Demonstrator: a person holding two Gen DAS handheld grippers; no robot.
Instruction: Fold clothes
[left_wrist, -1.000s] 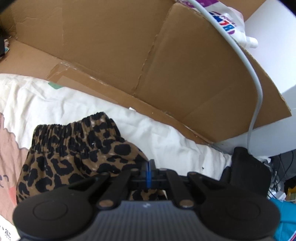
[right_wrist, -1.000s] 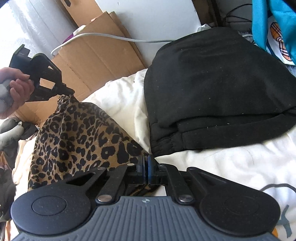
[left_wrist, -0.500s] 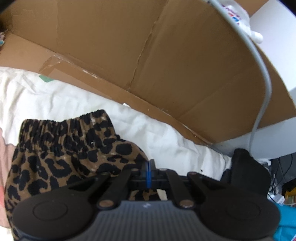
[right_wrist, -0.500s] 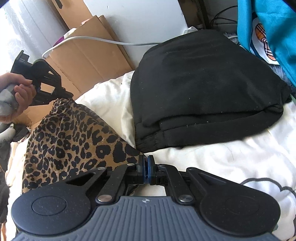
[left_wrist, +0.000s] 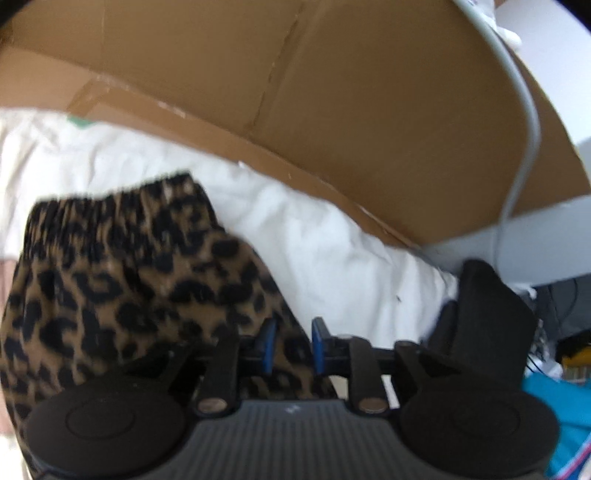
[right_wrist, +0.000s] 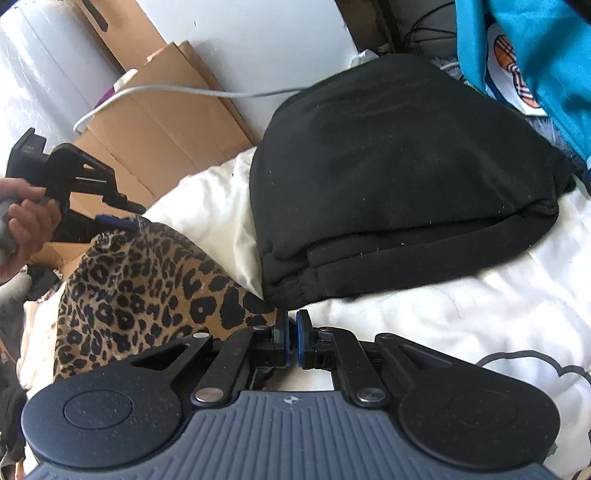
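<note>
Leopard-print shorts (left_wrist: 122, 280) with an elastic waistband lie folded on the white bedding (left_wrist: 332, 254). My left gripper (left_wrist: 292, 343) stands open, its blue pads apart over the shorts' near corner. In the right wrist view the shorts (right_wrist: 147, 288) spread to the left. My right gripper (right_wrist: 292, 339) is open by a narrow gap, and the shorts' corner lies just left of its left pad. The left gripper (right_wrist: 131, 217), held by a hand (right_wrist: 26, 225), hovers at the shorts' far corner.
A folded black garment (right_wrist: 399, 184) lies on the bedding right of the shorts, close to my right gripper. Flattened cardboard (left_wrist: 332, 110) leans behind the bed with a grey cable (left_wrist: 528, 110) over it. A teal garment (right_wrist: 535, 55) is at the far right.
Both grippers were shut on the shorts' corners and have opened, the left one wider. The shorts have settled onto the bedding. The black garment sits nearer the right gripper.
</note>
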